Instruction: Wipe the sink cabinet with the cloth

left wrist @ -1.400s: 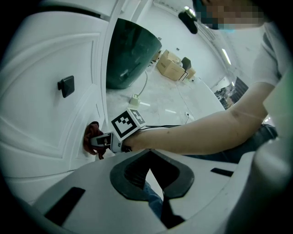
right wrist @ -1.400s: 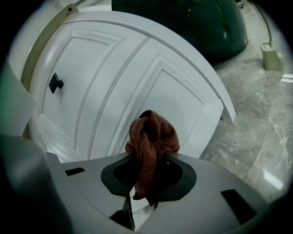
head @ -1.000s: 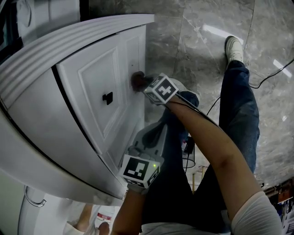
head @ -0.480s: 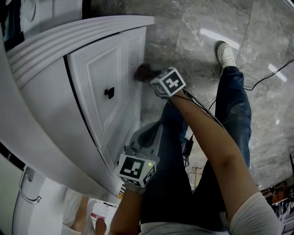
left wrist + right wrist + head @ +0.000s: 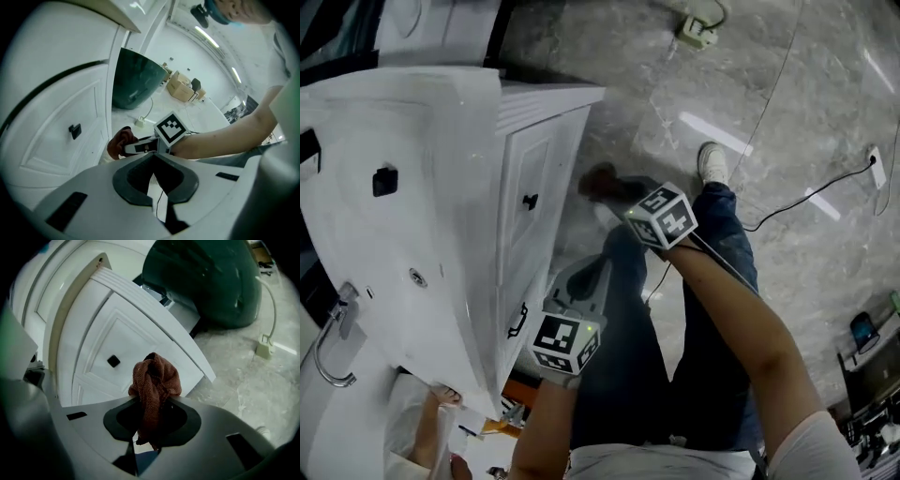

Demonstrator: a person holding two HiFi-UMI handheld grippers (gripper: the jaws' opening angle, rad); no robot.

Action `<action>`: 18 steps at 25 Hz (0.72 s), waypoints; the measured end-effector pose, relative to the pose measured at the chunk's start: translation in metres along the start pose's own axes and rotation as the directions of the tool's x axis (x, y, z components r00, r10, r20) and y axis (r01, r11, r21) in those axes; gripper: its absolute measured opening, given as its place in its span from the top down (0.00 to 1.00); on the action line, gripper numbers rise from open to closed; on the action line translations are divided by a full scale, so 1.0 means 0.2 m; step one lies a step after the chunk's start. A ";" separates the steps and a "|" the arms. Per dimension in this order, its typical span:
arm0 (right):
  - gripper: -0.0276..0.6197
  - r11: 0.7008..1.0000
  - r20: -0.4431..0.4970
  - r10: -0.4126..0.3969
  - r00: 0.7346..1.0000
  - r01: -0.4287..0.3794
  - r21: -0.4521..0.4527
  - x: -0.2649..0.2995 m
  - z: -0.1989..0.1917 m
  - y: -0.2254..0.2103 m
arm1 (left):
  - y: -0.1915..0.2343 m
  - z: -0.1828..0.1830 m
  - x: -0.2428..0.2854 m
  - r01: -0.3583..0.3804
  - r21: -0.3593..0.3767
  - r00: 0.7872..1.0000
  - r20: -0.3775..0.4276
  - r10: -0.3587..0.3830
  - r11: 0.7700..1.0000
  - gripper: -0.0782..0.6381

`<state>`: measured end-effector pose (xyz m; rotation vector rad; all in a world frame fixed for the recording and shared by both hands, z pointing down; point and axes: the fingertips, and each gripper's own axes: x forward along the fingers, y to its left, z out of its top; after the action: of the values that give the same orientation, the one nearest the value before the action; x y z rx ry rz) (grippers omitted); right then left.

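The white sink cabinet [image 5: 534, 178] stands at the left in the head view, its panelled door [image 5: 117, 348] carrying a small black knob [image 5: 113, 361]. My right gripper [image 5: 617, 195] is shut on a bunched brown cloth [image 5: 600, 180], held a short way off the door's lower part with floor showing between them. From the right gripper view the cloth [image 5: 154, 380] sticks up out of the jaws. My left gripper [image 5: 595, 272] hangs lower, near the person's legs, shut and empty. Its own view takes in the cloth [image 5: 121, 142] and the door [image 5: 56, 131].
A dark green tub [image 5: 206, 277] sits beyond the cabinet. A power strip [image 5: 694, 36] and cables [image 5: 825, 187] lie on the grey marble floor. The basin top has a chrome faucet [image 5: 333, 347]. The person's jeans and shoe [image 5: 710, 161] are right of the cabinet.
The right gripper has drawn the cloth off the cabinet door and away to the right. The head view has swung so that the basin top now shows. The left gripper has hardly moved.
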<state>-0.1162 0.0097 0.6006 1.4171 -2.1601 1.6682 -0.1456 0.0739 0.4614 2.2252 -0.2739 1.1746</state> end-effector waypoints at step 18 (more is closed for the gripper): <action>0.83 0.962 0.059 0.031 0.998 -0.014 -0.273 -0.88 0.78 0.76 | -0.21 0.59 -0.56 -0.063 -0.127 0.950 0.297 0.099 0.990 0.88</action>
<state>-0.0483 -0.0083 0.3284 1.3870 -2.3365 1.2840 -0.1129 0.0261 0.3031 2.3036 -0.5484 0.8302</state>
